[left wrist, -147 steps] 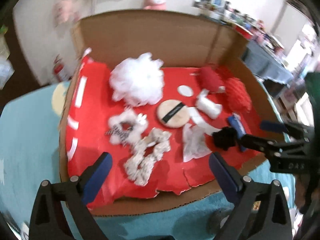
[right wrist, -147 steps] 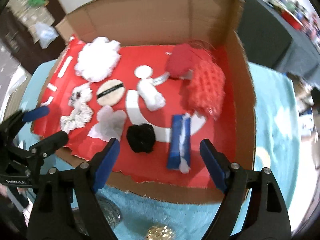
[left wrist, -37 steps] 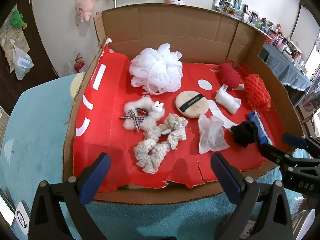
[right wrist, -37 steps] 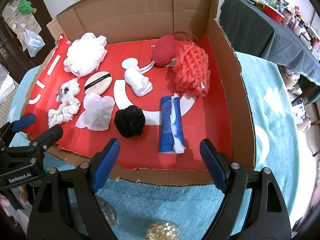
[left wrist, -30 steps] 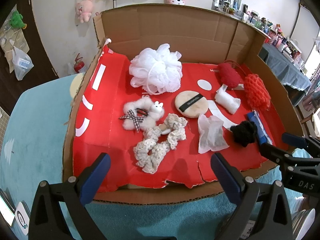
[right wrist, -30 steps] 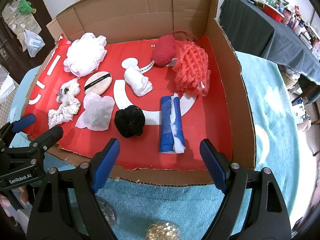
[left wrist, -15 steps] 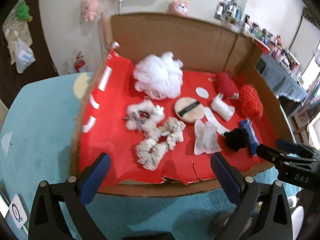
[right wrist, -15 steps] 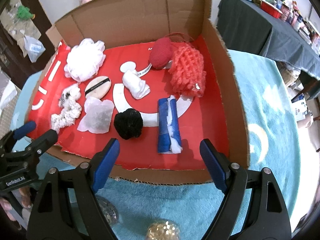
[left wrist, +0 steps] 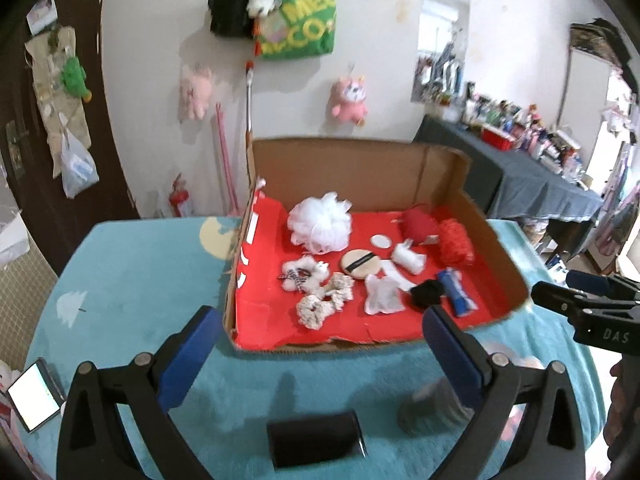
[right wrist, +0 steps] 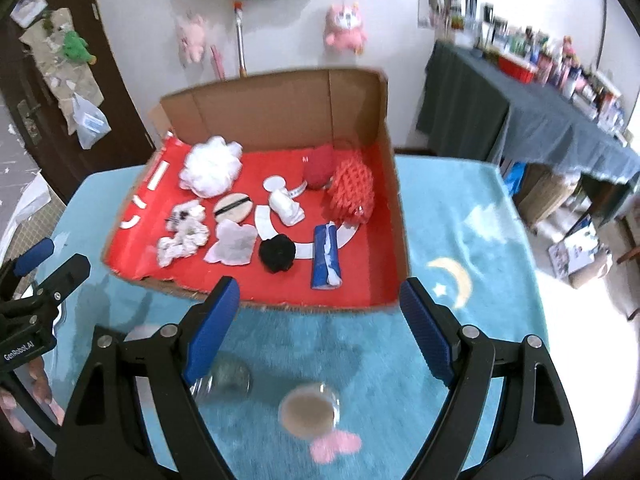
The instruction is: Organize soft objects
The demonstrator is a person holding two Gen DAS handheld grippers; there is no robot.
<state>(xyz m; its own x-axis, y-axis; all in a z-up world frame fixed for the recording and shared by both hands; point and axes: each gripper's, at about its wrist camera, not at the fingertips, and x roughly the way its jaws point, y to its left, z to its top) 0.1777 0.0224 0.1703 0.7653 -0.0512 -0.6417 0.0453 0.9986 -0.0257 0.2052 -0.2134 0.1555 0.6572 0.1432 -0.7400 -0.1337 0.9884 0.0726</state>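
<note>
Left gripper (left wrist: 320, 344) spread wide, nothing between pads, hung over teal cloth (left wrist: 132, 280) short of cardboard box (left wrist: 360, 168). Right gripper (right wrist: 320, 312) likewise spread, empty, just before box's near edge. Soft objects all lay inside box on red liner (right wrist: 360, 280), well ahead of both tools: white mesh puff (left wrist: 320, 226) at back left, black scrunchie (right wrist: 277, 255) and blue rolled cloth (right wrist: 326, 258) nearest right gripper, cream scrunchie (left wrist: 324, 306) nearest left. Red net sponge (right wrist: 352, 196) near right wall.
</note>
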